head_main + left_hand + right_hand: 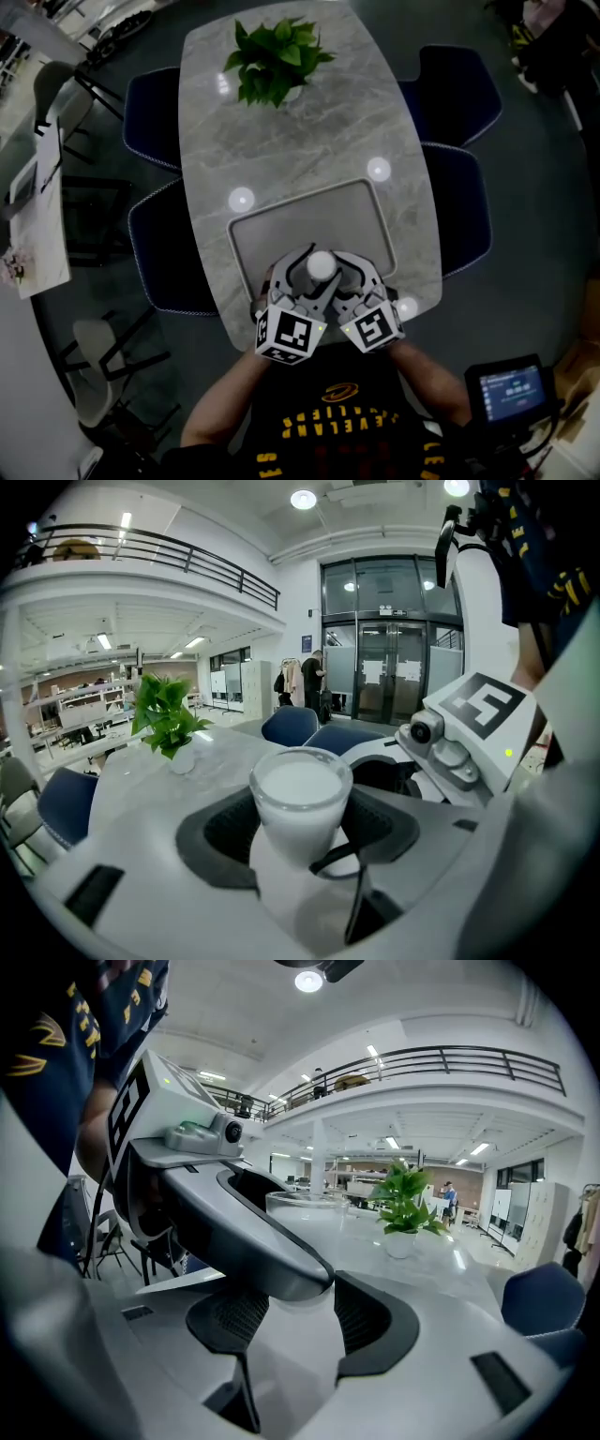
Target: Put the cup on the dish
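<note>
Grey stone tabletop [281, 141] carries a plant [277, 61] at its far end and the dish [300, 220], a flat grey tray, close to the near edge. Over the near half of this dish is the cup [321, 265], upright and full of something white. The left gripper [302, 829] is closed on its sides. The right gripper [298, 1316] is just beside, jaws wide apart, holding nothing. The dish lies straight below the cup, I judge, so the left hand needs only to lower it upright. Whether the bottom touches the dish, I cannot tell.
</note>
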`<state>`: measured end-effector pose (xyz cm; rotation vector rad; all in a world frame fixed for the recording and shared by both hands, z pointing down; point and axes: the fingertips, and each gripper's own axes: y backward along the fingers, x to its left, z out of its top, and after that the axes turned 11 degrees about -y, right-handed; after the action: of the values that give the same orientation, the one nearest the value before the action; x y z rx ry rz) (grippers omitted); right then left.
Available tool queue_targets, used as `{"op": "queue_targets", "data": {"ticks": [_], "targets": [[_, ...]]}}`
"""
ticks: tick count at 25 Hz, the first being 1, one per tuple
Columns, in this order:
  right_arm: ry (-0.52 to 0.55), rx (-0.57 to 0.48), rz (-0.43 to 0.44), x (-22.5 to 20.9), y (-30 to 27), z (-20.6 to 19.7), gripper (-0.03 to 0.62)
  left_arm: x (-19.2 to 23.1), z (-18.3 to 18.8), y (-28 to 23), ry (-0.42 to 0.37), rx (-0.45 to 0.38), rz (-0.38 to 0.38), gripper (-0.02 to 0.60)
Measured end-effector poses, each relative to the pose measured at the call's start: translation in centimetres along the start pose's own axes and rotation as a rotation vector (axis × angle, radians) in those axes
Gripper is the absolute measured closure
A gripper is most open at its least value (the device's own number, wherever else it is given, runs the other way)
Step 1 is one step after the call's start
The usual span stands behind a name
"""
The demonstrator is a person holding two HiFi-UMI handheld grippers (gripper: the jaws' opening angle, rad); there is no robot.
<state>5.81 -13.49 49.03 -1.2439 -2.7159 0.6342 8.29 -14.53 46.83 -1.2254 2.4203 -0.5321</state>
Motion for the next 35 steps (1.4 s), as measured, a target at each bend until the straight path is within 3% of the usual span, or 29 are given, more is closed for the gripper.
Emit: {"op": "queue_targets", "data": {"ticks": [13,26,35], "targets": [[0.004,0.043,0.044,-1.9,-3.0,-2.8,0.368,1.4,-3.2,-3.2,0.057,0.02,-0.016,0.317],[0.084,0.123,0.052,-2.5,-4.7,-5.2,0.368,1.7,-5.7,-4.6,0.025,0.035,0.022,0.318],[0.042,0.18,0.041,-3.0,-4.3,-7.3,0.368,2.7,-7.4,-4.7,0.034,0.058,0.054,0.318]]}}
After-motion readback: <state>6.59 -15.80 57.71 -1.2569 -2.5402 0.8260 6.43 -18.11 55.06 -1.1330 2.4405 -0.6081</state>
